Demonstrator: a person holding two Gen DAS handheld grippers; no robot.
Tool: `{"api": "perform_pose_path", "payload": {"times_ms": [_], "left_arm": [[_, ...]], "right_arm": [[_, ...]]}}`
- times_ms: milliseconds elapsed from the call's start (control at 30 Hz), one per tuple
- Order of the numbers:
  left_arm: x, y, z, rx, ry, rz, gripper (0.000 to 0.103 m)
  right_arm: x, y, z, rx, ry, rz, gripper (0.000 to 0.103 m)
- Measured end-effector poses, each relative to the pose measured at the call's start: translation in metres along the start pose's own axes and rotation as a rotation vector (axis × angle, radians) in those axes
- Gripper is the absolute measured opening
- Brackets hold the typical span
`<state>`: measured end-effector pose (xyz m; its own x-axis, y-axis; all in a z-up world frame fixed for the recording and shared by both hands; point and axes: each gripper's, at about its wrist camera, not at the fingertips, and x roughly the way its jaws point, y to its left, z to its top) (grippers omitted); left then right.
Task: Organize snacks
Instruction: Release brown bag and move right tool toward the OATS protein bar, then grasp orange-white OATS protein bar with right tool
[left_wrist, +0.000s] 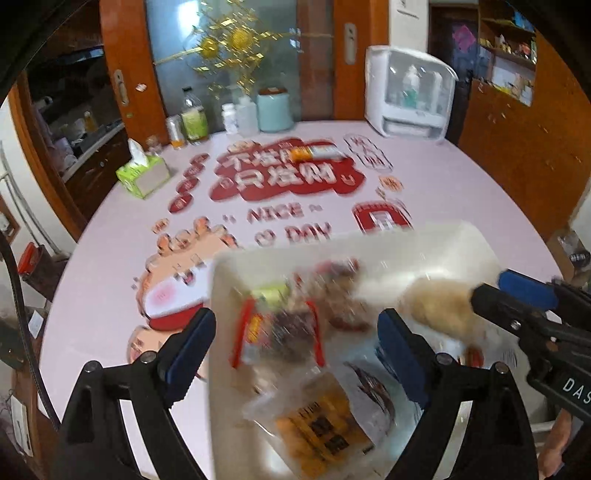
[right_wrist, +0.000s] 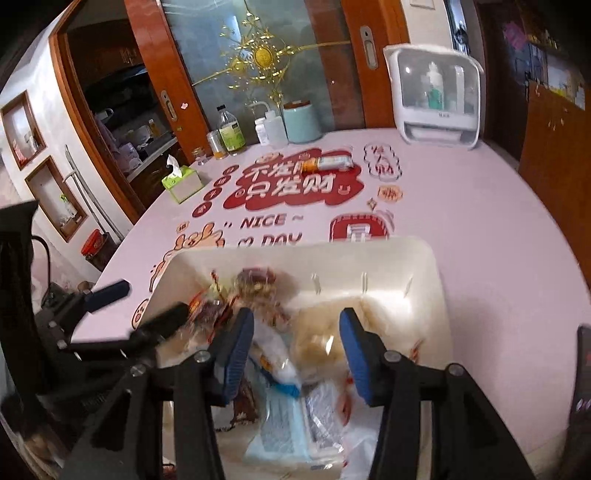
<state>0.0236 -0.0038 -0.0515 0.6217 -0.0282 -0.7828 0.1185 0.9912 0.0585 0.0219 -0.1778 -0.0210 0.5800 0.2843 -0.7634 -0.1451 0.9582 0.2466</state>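
Snack packets (right_wrist: 280, 369) lie in the bin (right_wrist: 424, 266) on the table (right_wrist: 461, 221) — one packet (right_wrist: 327, 163) lies behind it.

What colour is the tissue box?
Green tissue box, clearest in the right wrist view.

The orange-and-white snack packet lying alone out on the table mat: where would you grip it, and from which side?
Grip the snack packet across its narrow width at mid-length, coming from above. It lies flat with its long axis across the view and nothing touching it, so the jaws can straddle its two long edges.

Black left gripper (left_wrist: 297, 354), blue-padded jaws, silver screws, white lettering
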Motion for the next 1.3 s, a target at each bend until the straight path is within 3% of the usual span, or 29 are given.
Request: {"api": "perform_pose_path", "payload": {"times_ms": [167,433,567,633,800,1000,1300], "left_arm": [[-0.021,0.022,0.061,0.016,-0.091,0.04,0.089],[-0.034,0.051,0.213,0.043,-0.199,0.159,0.089],[-0.023,0.064,0.285,0.02,-0.216,0.228,0.089],[-0.008,0.069,0.319,0.016,-0.195,0.234,0.089],[0.052,0.081,0.375,-0.007,-0.146,0.241,0.089],[0.163,0.089,0.384,-0.067,0.0,0.155,0.089],[0.306,0.08,0.336,-0.051,0.229,0.116,0.089]], "right_arm": [[-0.011,-0.002,0.057,-0.061,-0.01,0.005,0.049],[-0.023,-0.009,0.212,-0.181,-0.07,-0.102,0.049],[-0.014,-0.008,0.285,-0.228,-0.07,-0.134,0.049],[-0.002,-0.009,0.318,-0.236,-0.052,-0.099,0.049],[0.057,-0.005,0.371,-0.272,0.005,-0.135,0.055],[0.164,-0.006,0.388,-0.301,0.147,-0.085,0.055],[0.327,-0.013,0.34,-0.375,0.383,-0.029,0.055]]}}
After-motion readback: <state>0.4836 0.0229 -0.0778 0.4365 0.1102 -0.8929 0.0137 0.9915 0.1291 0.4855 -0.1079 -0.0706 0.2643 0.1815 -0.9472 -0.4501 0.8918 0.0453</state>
